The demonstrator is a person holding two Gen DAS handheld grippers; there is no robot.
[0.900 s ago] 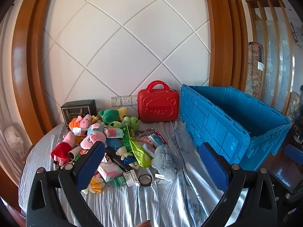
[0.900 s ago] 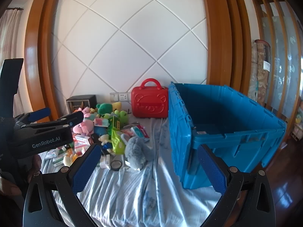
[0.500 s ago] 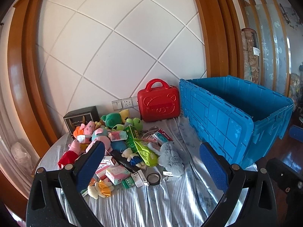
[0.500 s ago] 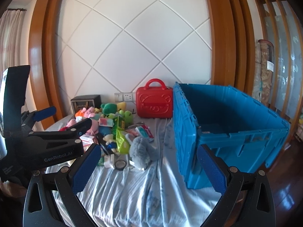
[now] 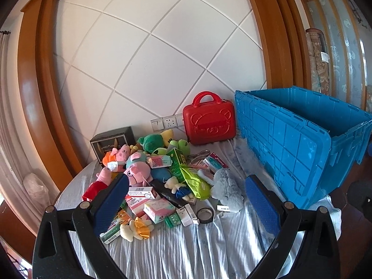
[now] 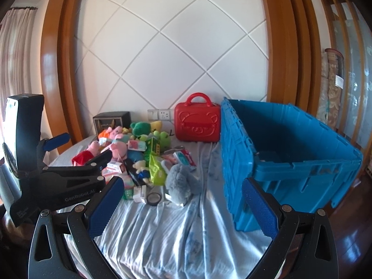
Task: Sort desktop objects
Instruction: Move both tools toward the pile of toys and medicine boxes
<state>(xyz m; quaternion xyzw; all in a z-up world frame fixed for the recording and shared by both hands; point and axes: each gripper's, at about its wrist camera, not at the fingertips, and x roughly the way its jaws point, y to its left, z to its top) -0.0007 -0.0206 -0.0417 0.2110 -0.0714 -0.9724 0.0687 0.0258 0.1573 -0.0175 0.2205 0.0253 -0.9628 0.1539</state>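
Observation:
A heap of small things lies on the cloth-covered table: pink pig plush toys [image 5: 137, 169], green frog plush toys [image 5: 151, 140], a grey plush [image 5: 226, 189], a green pouch [image 5: 194, 182], several small cartons [image 5: 159, 209] and a tape roll [image 5: 205, 215]. The grey plush [image 6: 181, 184] and tape roll [image 6: 153, 198] also show in the right wrist view. My left gripper [image 5: 188, 200] hovers open in front of the heap, nothing between its fingers. My right gripper [image 6: 182, 203] hangs open over bare cloth, left of the blue crate [image 6: 290, 153]. The left gripper [image 6: 76, 148] shows there from the side.
A red bear-embossed case [image 5: 209, 124] stands at the wall beside the big open blue crate [image 5: 302, 144]. A dark box [image 5: 112, 141] sits behind the toys. The striped cloth [image 5: 209, 244] hangs over the table's near edge. Wooden floor [image 6: 348, 244] lies to the right.
Both views have tilted and shifted a little; the heap now sits lower and nearer in the left wrist view. In the right wrist view the left gripper has risen and moved toward the heap. Both grippers stay open.

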